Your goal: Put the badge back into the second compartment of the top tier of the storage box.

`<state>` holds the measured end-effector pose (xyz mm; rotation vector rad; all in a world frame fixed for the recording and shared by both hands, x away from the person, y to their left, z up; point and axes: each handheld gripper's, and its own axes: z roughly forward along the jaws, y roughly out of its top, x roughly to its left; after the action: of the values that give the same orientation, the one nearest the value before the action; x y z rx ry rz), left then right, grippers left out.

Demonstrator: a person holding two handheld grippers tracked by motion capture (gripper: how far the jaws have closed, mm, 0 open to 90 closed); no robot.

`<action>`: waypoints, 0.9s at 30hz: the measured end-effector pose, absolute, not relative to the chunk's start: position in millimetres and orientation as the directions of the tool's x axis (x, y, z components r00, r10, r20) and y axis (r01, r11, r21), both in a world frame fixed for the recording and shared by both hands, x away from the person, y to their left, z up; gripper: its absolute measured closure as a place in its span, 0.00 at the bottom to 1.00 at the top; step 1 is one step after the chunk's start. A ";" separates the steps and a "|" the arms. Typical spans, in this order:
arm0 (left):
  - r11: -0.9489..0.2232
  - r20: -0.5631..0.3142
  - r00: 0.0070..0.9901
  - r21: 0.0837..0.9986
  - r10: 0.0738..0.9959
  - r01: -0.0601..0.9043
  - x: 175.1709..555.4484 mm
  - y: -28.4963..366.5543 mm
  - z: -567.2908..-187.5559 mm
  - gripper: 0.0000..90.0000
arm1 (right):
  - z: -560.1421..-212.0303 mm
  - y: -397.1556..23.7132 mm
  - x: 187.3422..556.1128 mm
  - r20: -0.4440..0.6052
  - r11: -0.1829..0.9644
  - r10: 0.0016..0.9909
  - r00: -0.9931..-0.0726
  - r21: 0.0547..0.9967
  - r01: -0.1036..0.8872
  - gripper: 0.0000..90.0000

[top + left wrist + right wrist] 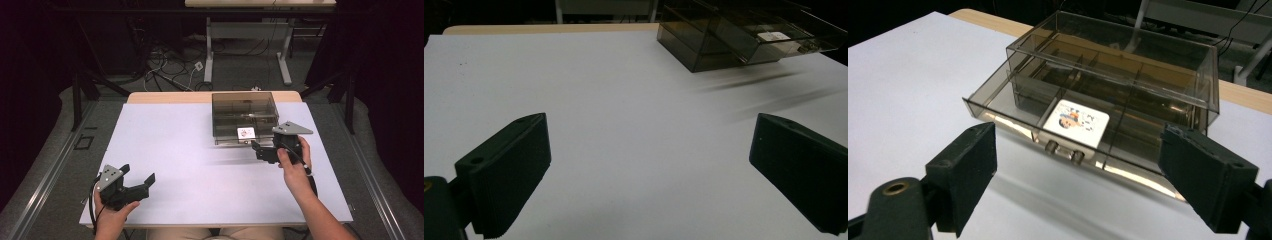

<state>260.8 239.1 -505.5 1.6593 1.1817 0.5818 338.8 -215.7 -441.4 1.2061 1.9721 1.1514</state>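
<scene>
- The right gripper [261, 149] sits just in front of the box, jaws spread wide and holding nothing; in the right gripper view they frame the drawer's front without touching it.
- The left gripper [136, 176] rests near the table's front left corner, well apart from the box, jaws wide open and empty.
- The table [170, 150] is white, with a wooden edge at the back.
- The box [244, 111] is smoky clear plastic and stands right of centre toward the back.
- Its drawer [1013, 112] is pulled partly out, split into compartments.
- A card [1076, 122], white with a small picture, lies flat in the drawer's front middle compartment.
- Two small knobs [1064, 152] sit on the drawer front below the card.
</scene>
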 end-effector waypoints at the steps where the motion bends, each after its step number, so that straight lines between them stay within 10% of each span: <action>1: -0.045 -0.152 0.411 0.901 0.899 0.432 260.8 239.3 -505.5 0.04 | -441.7 -218.5 336.3 -0.024 0.234 0.894 -0.448 0.876 0.421 0.18; 27: -0.022 -0.161 0.388 0.904 0.907 0.426 261.3 243.3 -504.9 0.04 | -477.5 -264.2 293.9 -0.017 0.220 0.916 -0.400 0.856 0.468 0.18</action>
<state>261.3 243.3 -504.9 1.6295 1.2039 0.5922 293.9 -264.2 -477.5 1.2727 1.9652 1.0942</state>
